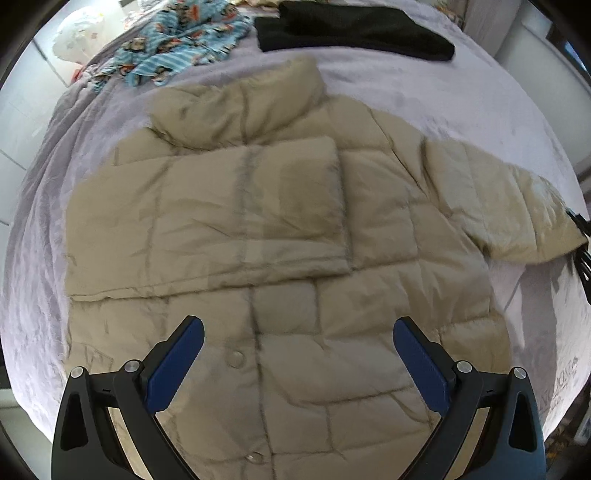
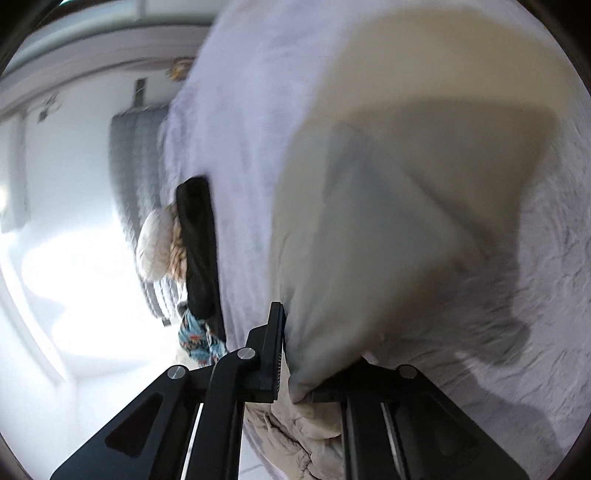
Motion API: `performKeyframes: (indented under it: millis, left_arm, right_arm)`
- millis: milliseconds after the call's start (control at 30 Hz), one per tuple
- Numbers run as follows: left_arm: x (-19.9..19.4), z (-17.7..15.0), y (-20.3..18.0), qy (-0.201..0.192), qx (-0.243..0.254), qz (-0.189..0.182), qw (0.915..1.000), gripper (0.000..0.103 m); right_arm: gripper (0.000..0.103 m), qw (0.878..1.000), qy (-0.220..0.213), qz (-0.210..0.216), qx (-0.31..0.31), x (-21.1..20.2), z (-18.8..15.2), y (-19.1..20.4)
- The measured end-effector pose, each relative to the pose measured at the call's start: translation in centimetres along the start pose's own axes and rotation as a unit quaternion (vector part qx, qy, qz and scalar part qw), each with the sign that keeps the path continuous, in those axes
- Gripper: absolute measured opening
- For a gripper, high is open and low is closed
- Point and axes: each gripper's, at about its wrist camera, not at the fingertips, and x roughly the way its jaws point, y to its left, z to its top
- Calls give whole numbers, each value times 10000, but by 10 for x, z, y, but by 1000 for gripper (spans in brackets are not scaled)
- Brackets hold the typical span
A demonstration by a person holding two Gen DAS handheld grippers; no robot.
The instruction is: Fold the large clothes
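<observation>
The left gripper hangs above the lower front of the beige puffer jacket, pointing steeply down, its jaws spread wide with nothing between the blue pads; they touch no cloth.

The right gripper has its jaws closed on a fold of the jacket's sleeve. The beige cloth runs out from between the black fingers and hangs up and away from them, lifted clear of the bed's lilac blanket, and it throws a shadow on that blanket. More bunched jacket cloth lies under the gripper's body.

The jacket lies face up across the middle of the bed, collar toward the far edge, snap buttons running down the front. One sleeve is folded across the chest. The other sleeve stretches out to the bed's right edge, where the black tip of the other gripper shows at its cuff.

Near the far edge lies a folded black garment, well apart from the collar. A blue patterned garment sits crumpled at the far left corner. Bare blanket lies open between the collar and those two, and along the left edge beside the jacket. On the right, the jacket's body stops short of the bed's edge.
</observation>
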Motion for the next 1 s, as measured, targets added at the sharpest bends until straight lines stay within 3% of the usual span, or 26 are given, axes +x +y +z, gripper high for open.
performKeyframes:
  millis: [233, 367, 567, 700, 800, 833, 900, 1000]
  left_arm:
    - [-12, 6, 56, -471, -319, -41, 9984, 103]
    - [-10, 13, 98, -607, -395, -64, 9974, 103]
    - [-5, 19, 155, -761, -540, 56, 9956, 103]
    - [6, 11, 180, -764, -664, 58, 9949, 103]
    - [22, 2, 189, -671, -664, 95, 9955, 103]
    - [26, -1, 190, -649, -677, 80, 9956, 103]
    - [36, -6, 192, -602, -699, -3, 9957, 103]
    - [45, -7, 193, -620, -689, -89, 9957, 103]
  right_arm:
    - [10, 9906, 79, -77, -1363, 3, -46, 81]
    - [10, 9716, 170, -280, -2343, 20, -94, 132]
    - [10, 9308, 666, -407, -3572, 84, -197, 178]
    - [10, 8942, 1282, -631, -4243, 148, -269, 180]
    - [10, 8649, 1663, -1057, -4616, 194, -314, 157]
    - [10, 8605, 1763, -1157, -4638, 207, -322, 145]
    - [10, 8612, 1972, -1393, -4472, 231, -330, 116]
    - [10, 8771, 2048, -1607, -4037, 247, -328, 81]
